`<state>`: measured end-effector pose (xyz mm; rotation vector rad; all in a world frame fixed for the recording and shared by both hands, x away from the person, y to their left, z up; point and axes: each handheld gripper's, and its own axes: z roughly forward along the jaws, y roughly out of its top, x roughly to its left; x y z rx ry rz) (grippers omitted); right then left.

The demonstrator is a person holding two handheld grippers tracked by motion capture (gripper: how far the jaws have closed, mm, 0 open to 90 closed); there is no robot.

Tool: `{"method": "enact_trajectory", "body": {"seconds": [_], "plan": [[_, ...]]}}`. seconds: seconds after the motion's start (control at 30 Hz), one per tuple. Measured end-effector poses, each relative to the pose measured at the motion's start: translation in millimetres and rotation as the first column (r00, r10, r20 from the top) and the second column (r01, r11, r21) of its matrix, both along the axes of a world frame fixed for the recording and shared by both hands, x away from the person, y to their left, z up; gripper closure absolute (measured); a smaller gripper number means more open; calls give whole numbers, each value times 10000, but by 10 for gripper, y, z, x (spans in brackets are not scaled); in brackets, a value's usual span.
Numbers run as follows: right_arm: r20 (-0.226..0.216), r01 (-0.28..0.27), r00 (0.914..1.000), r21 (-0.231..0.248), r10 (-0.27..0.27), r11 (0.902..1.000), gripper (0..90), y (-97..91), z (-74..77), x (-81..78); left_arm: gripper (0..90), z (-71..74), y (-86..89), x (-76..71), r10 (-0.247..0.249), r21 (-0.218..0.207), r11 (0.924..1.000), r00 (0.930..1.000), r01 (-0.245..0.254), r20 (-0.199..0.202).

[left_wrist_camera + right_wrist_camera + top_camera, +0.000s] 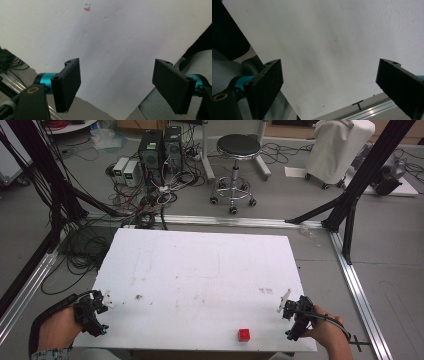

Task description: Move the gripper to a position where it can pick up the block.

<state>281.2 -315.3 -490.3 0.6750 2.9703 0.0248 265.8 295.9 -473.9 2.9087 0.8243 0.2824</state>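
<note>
Jaws of the left gripper (pixel 101 312) stand wide apart, gripping nothing, at the near left corner of the white rectangular table (pixel 200 270). The right gripper (pixel 290 321) gapes equally, empty, at the near right corner. Between them, near the front edge and closer to the right gripper, sits a small red cube (pixel 244 335).

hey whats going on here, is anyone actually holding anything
Nothing is held yet. A person sits at a white table with a two-jaw tool in each hand. The left tool hovers at the table's near left corner and the right tool at its near right edge, both with jaws wide apart and nothing between them. A small red cube sits untouched near the front edge, closer to the right tool.
</note>
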Motion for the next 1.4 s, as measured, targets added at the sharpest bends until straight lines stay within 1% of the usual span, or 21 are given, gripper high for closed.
{"method": "enact_trajectory", "body": {"seconds": [0.13, 0.23, 0.43, 0.9, 0.97, 1.03, 1.23, 1.4], "plan": [[-22, 71, 10000, 85, -70, 9999, 67, -2, 7, -13, 231, 8, -14, 3, -6, 32, 10000, 10000, 6, 24], [71, 57, 10000, 131, -58, 9999, 67, -10, 23, -14, 230, 8, -17, 7, -4, -5, 10000, 10000, 4, 21], [27, 142, 9999, 107, -142, 9998, 67, -12, 24, -21, 230, -1, -21, 9, -3, 2, 10000, 10000, 3, -22], [23, 47, 10000, 82, -47, 10000, 67, -2, 33, -18, 230, 3, -20, 8, 12, 21, 10000, 10000, -12, -2], [81, 10, 10000, 43, -11, 10000, 67, 14, 45, -17, 230, 0, -18, 1, 51, -13, 10000, 10000, -51, 8], [44, -146, 9999, 54, 146, 9999, 67, 40, 46, -15, 230, 5, -17, 0, -7, 24, 10000, 10000, 7, -39], [78, -470, 9989, 38, 470, 9989, 67, 138, 54, -9, 230, 14, -13, -4, 6, 4, 10000, 10000, -6, 24], [89, -760, 9971, 181, 758, 9969, 67, 241, 74, -7, 230, 16, -25, -1, -45, 14, 10000, 10000, 45, 35]]}}
